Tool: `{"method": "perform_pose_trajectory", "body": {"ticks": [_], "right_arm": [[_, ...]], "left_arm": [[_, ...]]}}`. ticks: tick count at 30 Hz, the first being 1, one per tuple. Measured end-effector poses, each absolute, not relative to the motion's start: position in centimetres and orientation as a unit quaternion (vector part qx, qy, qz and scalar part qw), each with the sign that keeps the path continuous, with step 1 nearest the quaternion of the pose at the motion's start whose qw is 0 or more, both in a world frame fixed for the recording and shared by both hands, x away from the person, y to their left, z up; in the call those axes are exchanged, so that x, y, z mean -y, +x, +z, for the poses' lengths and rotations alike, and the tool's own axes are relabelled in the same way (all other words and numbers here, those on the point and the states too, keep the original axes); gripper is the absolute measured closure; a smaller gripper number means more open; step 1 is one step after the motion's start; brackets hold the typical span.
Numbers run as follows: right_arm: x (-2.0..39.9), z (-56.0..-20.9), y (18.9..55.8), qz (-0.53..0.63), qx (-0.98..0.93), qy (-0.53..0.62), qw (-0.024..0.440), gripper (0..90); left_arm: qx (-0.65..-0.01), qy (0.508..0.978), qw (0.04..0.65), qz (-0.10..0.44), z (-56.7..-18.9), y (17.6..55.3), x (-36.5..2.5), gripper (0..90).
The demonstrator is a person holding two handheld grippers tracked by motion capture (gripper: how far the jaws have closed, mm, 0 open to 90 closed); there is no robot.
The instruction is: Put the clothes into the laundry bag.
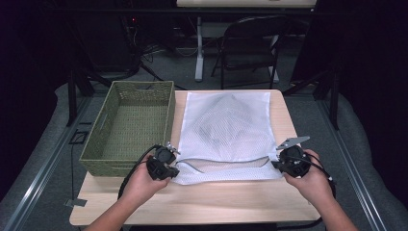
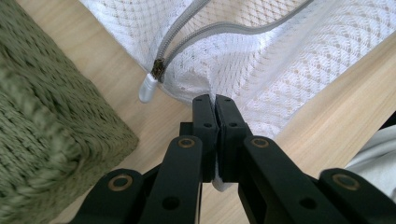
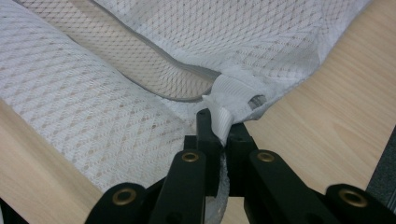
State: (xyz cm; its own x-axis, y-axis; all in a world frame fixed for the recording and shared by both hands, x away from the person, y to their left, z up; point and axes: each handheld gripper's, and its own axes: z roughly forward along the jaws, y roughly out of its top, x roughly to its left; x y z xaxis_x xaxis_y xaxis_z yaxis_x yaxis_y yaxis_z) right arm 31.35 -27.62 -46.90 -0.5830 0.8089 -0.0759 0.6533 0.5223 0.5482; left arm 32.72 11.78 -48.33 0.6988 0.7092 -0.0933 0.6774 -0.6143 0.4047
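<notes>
One white mesh laundry bag [image 1: 226, 137] lay flat at centre frame on the wooden table [image 1: 192, 202], with a dark item dimly visible inside and its grey zipper [image 2: 224, 30] partly open along the near edge. Material judged light, limp and apt to sag or snag; best held at seamed corners. Left gripper [image 1: 166, 166] was clamped on the lower-left corner, right gripper [image 1: 284, 163] pinched the lower-right corner tab [image 3: 226, 100]. Olive woven basket [image 1: 130, 127] stood just left of the bag.

A lab: black curtains [image 1: 29, 72], floor cables [image 1: 144, 53], folding chair [image 1: 250, 43].
</notes>
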Motion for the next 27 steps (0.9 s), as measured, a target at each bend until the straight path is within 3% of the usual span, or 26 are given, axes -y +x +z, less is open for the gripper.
{"method": "perform_pose_trajectory", "body": {"ticks": [27], "right_arm": [[27.6, -51.4, 29.7, 0.249, -0.846, 0.450, 0.141, 87.0]], "left_arm": [[-0.403, 0.887, 0.223, 0.043, -52.6, 31.2, -12.7, 87.7]]}}
